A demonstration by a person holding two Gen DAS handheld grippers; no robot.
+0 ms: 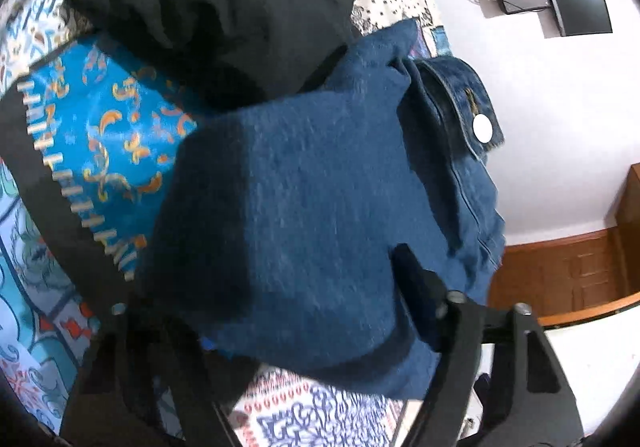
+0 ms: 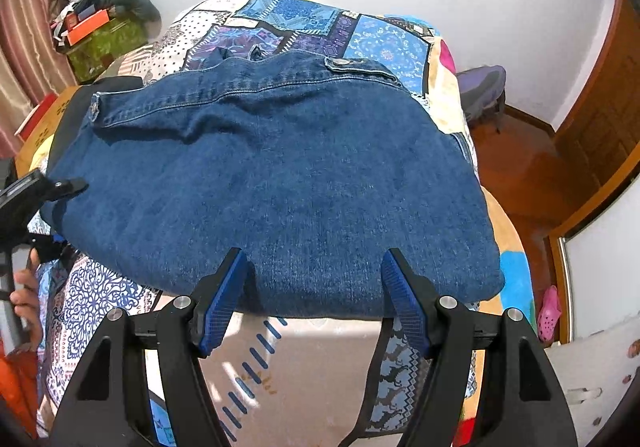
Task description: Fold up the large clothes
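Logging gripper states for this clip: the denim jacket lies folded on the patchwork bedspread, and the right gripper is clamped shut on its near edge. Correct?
Not quite. The right gripper is open: in the right wrist view its blue pads stand wide apart at the near edge of the denim jacket, clamping nothing. The jacket does lie folded on the patchwork bedspread.

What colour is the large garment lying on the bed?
Dark blue denim, with lighter stitching along its seams; the right wrist view shows it best.
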